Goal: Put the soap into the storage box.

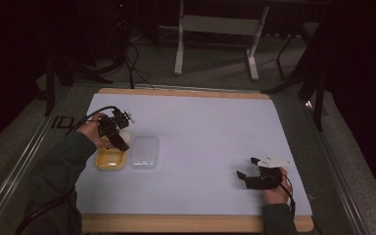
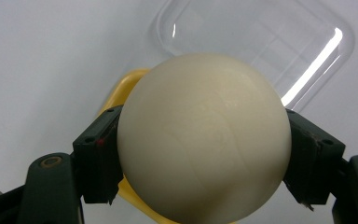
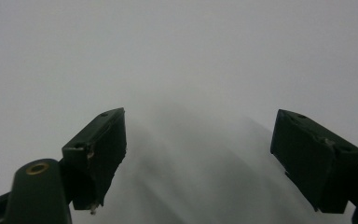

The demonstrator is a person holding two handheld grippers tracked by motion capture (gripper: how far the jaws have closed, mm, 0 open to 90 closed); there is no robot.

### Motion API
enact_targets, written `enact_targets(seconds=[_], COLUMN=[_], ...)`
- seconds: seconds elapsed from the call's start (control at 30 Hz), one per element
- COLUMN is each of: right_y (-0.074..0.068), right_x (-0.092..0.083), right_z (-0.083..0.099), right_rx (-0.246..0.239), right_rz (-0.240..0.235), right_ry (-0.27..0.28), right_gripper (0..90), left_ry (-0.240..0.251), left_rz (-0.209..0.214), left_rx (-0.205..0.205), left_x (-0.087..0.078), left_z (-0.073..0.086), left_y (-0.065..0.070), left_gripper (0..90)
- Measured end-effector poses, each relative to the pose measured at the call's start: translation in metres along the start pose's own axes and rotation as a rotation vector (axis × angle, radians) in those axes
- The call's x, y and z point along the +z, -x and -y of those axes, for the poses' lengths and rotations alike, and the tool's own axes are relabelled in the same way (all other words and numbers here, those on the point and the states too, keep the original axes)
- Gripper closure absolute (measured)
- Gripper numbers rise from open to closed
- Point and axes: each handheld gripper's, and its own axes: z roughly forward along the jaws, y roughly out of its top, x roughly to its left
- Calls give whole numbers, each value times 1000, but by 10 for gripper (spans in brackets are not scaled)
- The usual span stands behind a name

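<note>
The yellow container (image 1: 110, 159) lies on the white table (image 1: 200, 147) with its clear lid (image 1: 144, 152) off and just beside it, so the opening seems done and what looks left is lowering the ball in, letting go, and probably fitting the lid. The left gripper (image 1: 119, 138) hangs above the container's far end, clenched on the cream ball (image 2: 204, 137), a smooth, matt, nearly round thing with faint hairline marks, both pads pressed against its sides; the right gripper (image 1: 248, 177) rests well apart from the container, jaws spread with nothing between them
</note>
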Motion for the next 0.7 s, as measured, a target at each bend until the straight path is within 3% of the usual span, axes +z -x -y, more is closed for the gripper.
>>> enact_targets(seconds=[0.5,0.7], right_y=[0,0], right_x=[0,0], right_z=[0,0], right_rx=[-1,-1], right_rz=[0,0], right_ry=[-1,-1], right_gripper=[179,179], left_ry=[-50,-63], left_rz=[1,9], left_rx=[-77,-75], left_x=[15,23], left_z=[25,27], left_y=[-13,-14], left_gripper=[253,253])
